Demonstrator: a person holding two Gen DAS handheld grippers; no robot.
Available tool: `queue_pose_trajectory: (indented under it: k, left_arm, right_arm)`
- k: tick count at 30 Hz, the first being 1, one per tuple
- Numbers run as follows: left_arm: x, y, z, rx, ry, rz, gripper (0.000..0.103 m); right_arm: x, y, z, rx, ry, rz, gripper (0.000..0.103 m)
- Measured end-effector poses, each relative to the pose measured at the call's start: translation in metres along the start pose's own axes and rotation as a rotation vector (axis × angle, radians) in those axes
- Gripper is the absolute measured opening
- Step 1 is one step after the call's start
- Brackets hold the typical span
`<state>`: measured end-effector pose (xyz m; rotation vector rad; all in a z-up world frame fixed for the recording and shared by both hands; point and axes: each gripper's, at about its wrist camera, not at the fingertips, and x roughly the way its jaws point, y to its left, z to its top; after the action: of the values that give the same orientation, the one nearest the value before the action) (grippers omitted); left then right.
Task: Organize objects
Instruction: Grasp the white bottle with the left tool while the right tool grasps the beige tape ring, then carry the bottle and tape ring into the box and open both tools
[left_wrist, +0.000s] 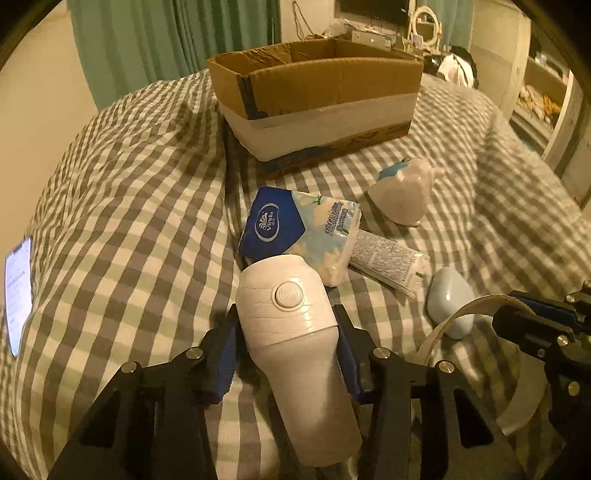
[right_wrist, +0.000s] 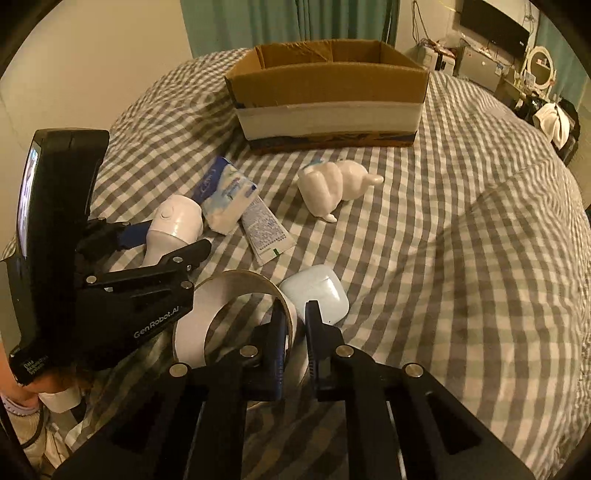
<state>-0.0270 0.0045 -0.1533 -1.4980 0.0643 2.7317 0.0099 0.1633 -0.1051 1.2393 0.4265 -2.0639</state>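
My left gripper (left_wrist: 286, 325) is shut on a white handheld device with a round button (left_wrist: 291, 332), also in the right wrist view (right_wrist: 171, 225). My right gripper (right_wrist: 297, 317) is shut on the wall of a tape roll (right_wrist: 240, 295), whose edge shows in the left wrist view (left_wrist: 461, 314). An open cardboard box (left_wrist: 317, 99) (right_wrist: 328, 96) stands at the back of the checked bed. A blue tissue pack (left_wrist: 299, 229) (right_wrist: 225, 192), a tube (left_wrist: 388, 262) (right_wrist: 266, 229), a white figurine (left_wrist: 406, 192) (right_wrist: 336, 184) and a pale blue earbud case (left_wrist: 450, 299) (right_wrist: 317, 291) lie between.
A lit phone (left_wrist: 18, 291) lies at the bed's left edge. Green curtains (left_wrist: 166, 40) hang behind the box. Shelves (left_wrist: 543, 99) and a desk with a mirror (right_wrist: 539, 62) stand at the right.
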Motion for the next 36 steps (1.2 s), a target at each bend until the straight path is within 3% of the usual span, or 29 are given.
queue_pose_trajectory:
  k: [4, 18, 26, 36]
  left_arm:
    - [-0.002, 0.013, 0.000, -0.064, 0.019, -0.031, 0.048]
    - [-0.051, -0.002, 0.008, -0.025, -0.087, -0.059, 0.047]
    - [-0.097, 0.000, 0.056, -0.009, -0.210, -0.058, 0.047]
    - [-0.114, 0.015, 0.161, 0.009, -0.326, -0.029, 0.047]
  right_arm:
    - [-0.010, 0.000, -0.003, -0.005, -0.021, -0.037, 0.008]
    - [-0.054, -0.022, 0.008, 0.049, -0.129, -0.088, 0.007]
    - [-0.084, -0.025, 0.052, 0.029, -0.222, -0.082, 0.007]
    - [-0.117, -0.039, 0.153, -0.006, -0.348, -0.117, 0.007]
